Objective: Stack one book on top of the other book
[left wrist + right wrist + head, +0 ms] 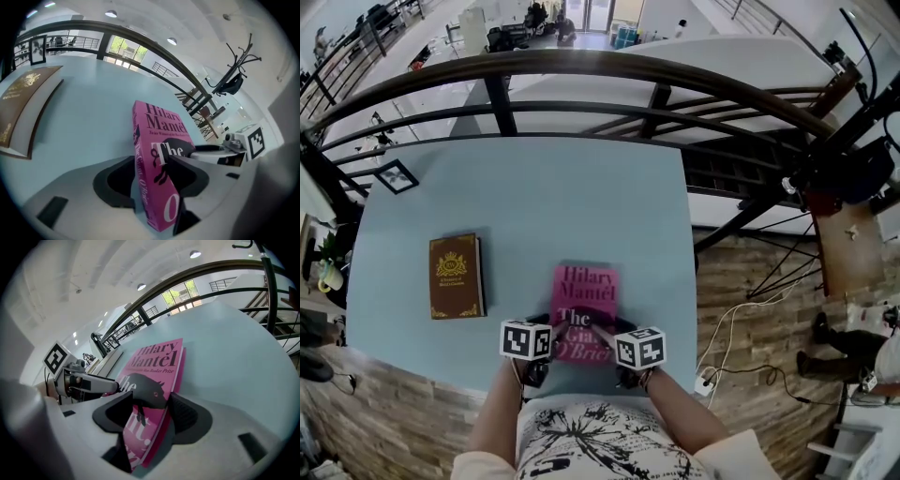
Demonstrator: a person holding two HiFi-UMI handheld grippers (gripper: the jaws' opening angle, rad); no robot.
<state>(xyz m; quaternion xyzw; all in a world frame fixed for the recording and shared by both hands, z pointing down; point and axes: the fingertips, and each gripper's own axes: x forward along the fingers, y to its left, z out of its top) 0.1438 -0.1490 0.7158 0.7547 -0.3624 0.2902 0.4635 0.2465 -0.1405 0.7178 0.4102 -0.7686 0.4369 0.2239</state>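
A pink book (583,298) lies near the front edge of the pale blue table (562,187), with both grippers at its near end. My left gripper (553,336) is at the near left corner. In the left gripper view the pink book (164,124) stands between the left gripper's (152,176) wide jaws, spine toward one jaw, which does not seem to press on it. My right gripper (607,337) holds the near right corner. In the right gripper view my right gripper (152,406) is shut across the cover (154,359). A brown book (455,276) lies flat to the left, apart from both.
A small framed picture (396,175) stands at the table's far left corner. A dark curved railing (581,66) runs behind the table, with a drop to a lower floor beyond. The table's right edge (689,272) is close to the pink book.
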